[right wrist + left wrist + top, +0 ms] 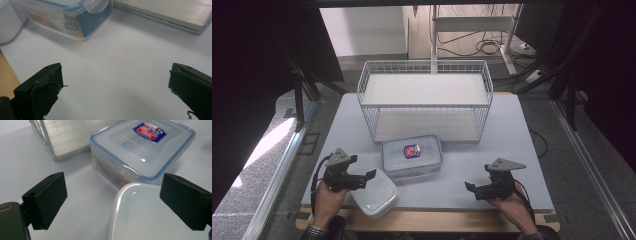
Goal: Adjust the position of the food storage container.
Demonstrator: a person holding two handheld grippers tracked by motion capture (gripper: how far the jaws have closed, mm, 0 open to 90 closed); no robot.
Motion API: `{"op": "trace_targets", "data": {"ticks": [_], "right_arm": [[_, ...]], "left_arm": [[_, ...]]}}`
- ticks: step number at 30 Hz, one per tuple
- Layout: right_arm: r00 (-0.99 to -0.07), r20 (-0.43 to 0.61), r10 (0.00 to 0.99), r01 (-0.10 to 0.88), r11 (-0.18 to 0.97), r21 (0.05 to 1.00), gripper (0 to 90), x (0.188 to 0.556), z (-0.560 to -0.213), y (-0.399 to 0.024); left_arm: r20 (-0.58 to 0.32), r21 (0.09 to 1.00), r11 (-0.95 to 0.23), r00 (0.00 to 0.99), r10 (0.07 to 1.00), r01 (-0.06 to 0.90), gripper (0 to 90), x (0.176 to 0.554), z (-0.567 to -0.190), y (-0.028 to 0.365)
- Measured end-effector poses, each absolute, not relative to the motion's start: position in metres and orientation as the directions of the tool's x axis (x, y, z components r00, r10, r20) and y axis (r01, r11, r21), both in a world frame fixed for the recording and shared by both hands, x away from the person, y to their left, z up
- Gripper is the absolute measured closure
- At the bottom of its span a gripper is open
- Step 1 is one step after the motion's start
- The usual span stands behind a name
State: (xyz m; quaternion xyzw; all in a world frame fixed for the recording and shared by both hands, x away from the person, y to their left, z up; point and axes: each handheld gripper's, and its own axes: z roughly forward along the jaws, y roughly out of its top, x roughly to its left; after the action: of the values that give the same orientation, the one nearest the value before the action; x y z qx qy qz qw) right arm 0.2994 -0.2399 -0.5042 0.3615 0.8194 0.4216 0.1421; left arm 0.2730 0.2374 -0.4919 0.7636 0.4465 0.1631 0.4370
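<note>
A clear lidded food container (412,156) with a blue seal and a red-and-blue label stands on the white table in front of the wire rack (424,97). A second, translucent white container (374,194) sits at the front left, next to it. My left gripper (364,179) hovers open over that white container's left side; in the left gripper view its rim (130,202) lies between the spread jaws, untouched, with the lidded container (142,147) beyond. My right gripper (473,189) is open at the front right, above bare table, and the lidded container's corner (75,20) shows far ahead of it.
The two-tier white wire rack stands at the back centre of the table (512,145), its lower shelf (170,12) level with the table top. A wooden strip (437,220) runs along the front edge. Dark frame posts flank the table; cables lie on the floor behind.
</note>
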Motion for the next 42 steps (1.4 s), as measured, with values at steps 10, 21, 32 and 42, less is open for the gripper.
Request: {"op": "trace_targets", "data": {"ticks": [10,21,32,42], "right_arm": [[-0.659,0.085,0.748,0.500,0.351,0.791,5.4,0.301,-0.502,-0.243],[-0.651,0.091,0.753,0.519,0.354,0.778,8.6,0.302,-0.503,-0.243],[-0.645,0.084,0.759,0.523,0.359,0.773,10.6,0.302,-0.503,-0.243],[-0.652,0.085,0.754,0.514,0.357,0.780,11.9,0.300,-0.502,-0.241]], "left_arm": [[-0.152,0.800,-0.230,0.559,0.815,0.554,5.5,0.273,-0.491,0.233],[-0.146,0.820,-0.237,0.590,0.794,0.522,23.8,0.263,-0.477,0.226],[-0.111,0.819,-0.311,0.666,0.738,0.482,63.3,0.238,-0.462,0.200],[-0.132,0.805,-0.353,0.724,0.677,0.476,90.0,0.217,-0.461,0.181]]}}
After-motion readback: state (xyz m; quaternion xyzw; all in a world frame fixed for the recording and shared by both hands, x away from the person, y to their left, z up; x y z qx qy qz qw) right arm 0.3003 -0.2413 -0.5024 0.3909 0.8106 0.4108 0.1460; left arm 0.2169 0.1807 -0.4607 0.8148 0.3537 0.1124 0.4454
